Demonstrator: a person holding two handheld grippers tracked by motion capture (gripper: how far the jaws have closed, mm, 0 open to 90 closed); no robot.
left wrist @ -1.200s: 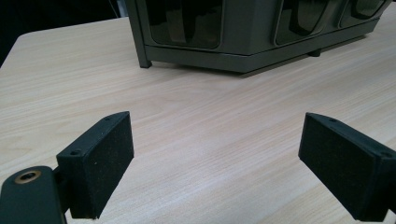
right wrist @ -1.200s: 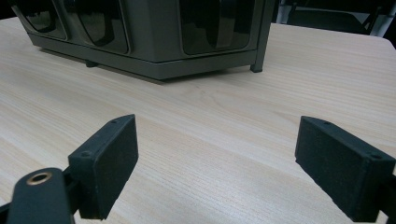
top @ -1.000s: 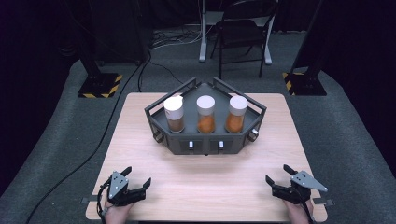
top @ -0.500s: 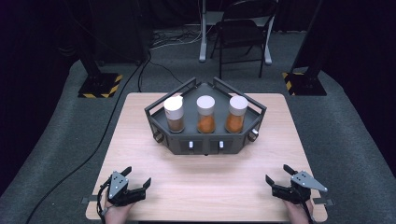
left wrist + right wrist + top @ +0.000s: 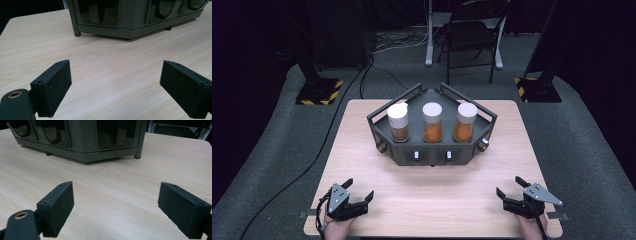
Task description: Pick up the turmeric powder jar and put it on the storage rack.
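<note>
Here, the left gripper (image 5: 354, 196) is held low over the near left corner of the wooden table (image 5: 362, 130), its jaws spread wide with nothing between them. Well ahead of it, at the middle of the table, a dark grey rack (image 5: 432, 150) is set, and three white-capped jars stand upright in it side by side: the left jar (image 5: 398, 121) with brownish powder, the middle jar (image 5: 432, 122) and the right jar (image 5: 465, 122) with orange powder. In the left gripper view the rack's lower wall (image 5: 130, 17) is seen beyond the open pads (image 5: 53, 87). At the near right corner the right gripper (image 5: 511, 192) is held likewise, jaws spread and empty, well apart from the rack. The step in hand is judged to be the first reach toward a jar. It is best done by a jar being approached from above the rack's rail, the jaws being kept wide until they pass either side of the cap or glass, and the grip being closed squarely so that the neighbouring jar is not knocked. The jar should then be lifted straight up before it is carried away.
</note>
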